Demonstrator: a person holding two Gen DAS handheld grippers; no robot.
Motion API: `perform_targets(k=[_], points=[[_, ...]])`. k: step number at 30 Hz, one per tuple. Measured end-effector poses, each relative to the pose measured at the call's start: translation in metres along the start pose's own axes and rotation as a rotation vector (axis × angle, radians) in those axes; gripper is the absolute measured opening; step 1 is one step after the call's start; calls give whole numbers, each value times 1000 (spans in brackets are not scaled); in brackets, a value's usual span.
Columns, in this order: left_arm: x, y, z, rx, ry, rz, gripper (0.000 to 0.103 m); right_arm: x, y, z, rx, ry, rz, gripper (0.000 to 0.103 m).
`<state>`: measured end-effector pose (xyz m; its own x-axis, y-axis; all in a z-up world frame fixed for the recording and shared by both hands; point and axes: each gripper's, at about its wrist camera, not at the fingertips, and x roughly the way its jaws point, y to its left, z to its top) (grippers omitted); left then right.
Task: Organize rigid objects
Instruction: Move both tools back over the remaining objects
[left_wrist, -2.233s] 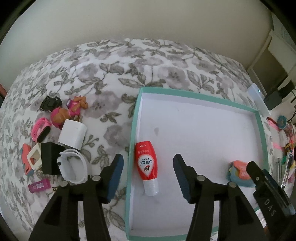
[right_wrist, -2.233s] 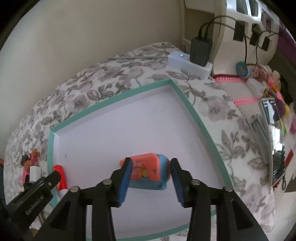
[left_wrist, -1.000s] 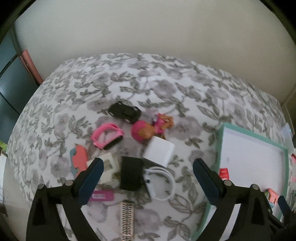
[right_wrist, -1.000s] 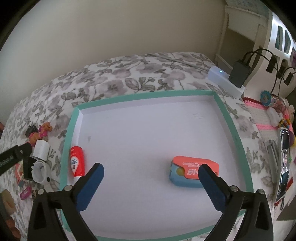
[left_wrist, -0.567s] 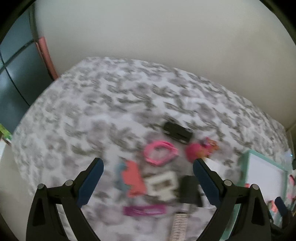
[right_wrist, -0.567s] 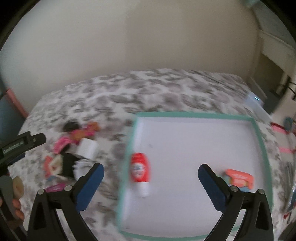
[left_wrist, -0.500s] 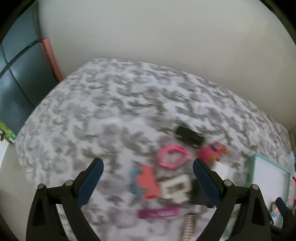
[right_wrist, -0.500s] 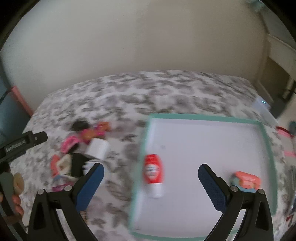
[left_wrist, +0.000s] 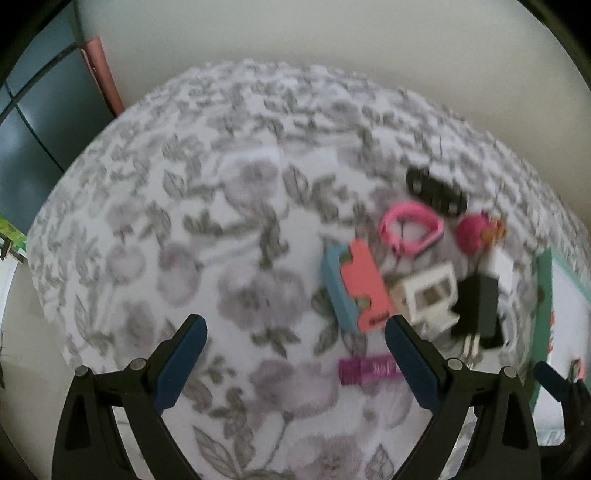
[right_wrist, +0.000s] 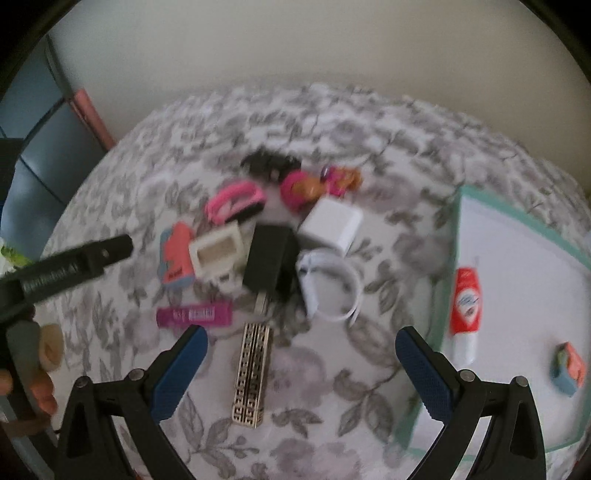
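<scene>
Rigid objects sat clustered on the floral bedspread (right_wrist: 332, 122): black charger (right_wrist: 271, 260), white adapter (right_wrist: 330, 223), coiled white cable (right_wrist: 330, 286), pink band (right_wrist: 234, 199), magenta stick (right_wrist: 194, 314), patterned gold bar (right_wrist: 252, 373) (both frames blurry). Teal-rimmed tray (right_wrist: 448, 258) beside them held a red-white tube (right_wrist: 466, 302) and an orange-blue block (right_wrist: 567, 363). Left gripper (left_wrist: 293, 360) and right gripper (right_wrist: 301, 373) both hung spread wide, gripping nothing.
</scene>
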<state>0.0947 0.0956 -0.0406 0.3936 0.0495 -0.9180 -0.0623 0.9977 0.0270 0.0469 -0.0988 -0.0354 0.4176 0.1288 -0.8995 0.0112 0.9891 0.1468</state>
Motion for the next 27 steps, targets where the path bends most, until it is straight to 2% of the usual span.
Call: perform_targets(k=[3, 9, 11, 15, 18, 27], points=[[11, -2, -10, -5, 33, -24, 97, 13, -2, -4, 14, 43, 19, 103], [18, -9, -14, -14, 65, -66, 97, 34, 6, -12, -34, 108, -10, 103], [18, -10, -14, -22, 68, -70, 97, 38, 12, -13, -60, 118, -16, 99], [20, -9, -13, -35, 85, -79, 97, 41, 19, -16, -98, 123, -57, 83], [21, -11, -14, -44, 92, -96, 97, 40, 19, -14, -84, 123, -41, 74], [26, -26, -20, -37, 125, -139, 97, 37, 29, -17, -102, 137, 9, 34]])
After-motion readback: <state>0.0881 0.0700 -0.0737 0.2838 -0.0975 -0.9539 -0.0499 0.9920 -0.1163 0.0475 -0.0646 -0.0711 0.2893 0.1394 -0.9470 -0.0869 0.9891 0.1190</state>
